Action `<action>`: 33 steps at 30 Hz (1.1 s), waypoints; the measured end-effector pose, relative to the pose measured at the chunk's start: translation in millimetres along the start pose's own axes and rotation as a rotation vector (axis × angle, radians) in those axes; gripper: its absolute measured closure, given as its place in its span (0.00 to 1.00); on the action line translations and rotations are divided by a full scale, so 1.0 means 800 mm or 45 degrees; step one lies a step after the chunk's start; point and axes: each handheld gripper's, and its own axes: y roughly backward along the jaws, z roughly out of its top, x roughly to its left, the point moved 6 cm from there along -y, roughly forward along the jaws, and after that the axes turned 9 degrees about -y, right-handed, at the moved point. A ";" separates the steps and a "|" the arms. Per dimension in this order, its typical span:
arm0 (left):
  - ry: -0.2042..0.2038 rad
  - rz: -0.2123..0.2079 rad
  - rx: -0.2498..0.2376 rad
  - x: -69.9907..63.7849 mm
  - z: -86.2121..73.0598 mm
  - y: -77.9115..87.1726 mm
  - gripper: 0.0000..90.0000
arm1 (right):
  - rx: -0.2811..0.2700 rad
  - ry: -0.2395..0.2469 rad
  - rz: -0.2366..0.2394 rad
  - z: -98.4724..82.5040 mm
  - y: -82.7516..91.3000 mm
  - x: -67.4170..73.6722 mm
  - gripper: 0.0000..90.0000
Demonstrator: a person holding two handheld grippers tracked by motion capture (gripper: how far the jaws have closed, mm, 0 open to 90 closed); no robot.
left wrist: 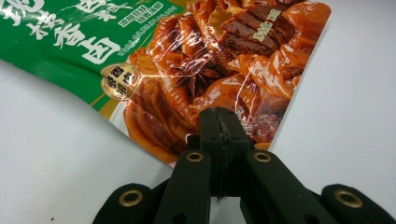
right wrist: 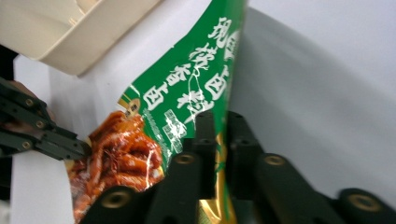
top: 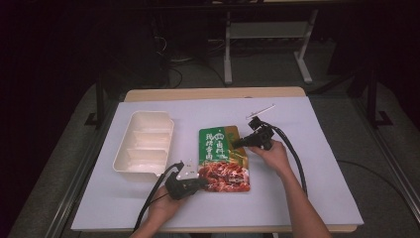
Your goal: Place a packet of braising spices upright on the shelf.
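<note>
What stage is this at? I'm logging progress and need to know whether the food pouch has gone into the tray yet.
Not yet. Grasping looks done: the left gripper is shut on the pouch at its bottom edge, the right gripper on its side edge. The pouch looks unopened. The white tray beside it holds nothing, so any opening or loading remains.

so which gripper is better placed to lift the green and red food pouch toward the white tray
Left, probably. The left gripper is clamped on the green and red foil food pouch at its near-left corner, the side nearest the white compartment tray. The right gripper pinches the pouch's far right edge.
</note>
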 end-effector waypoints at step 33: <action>0.003 -0.031 -0.051 0.000 0.004 0.017 0.82 | -0.021 0.029 0.013 0.004 -0.002 0.012 0.99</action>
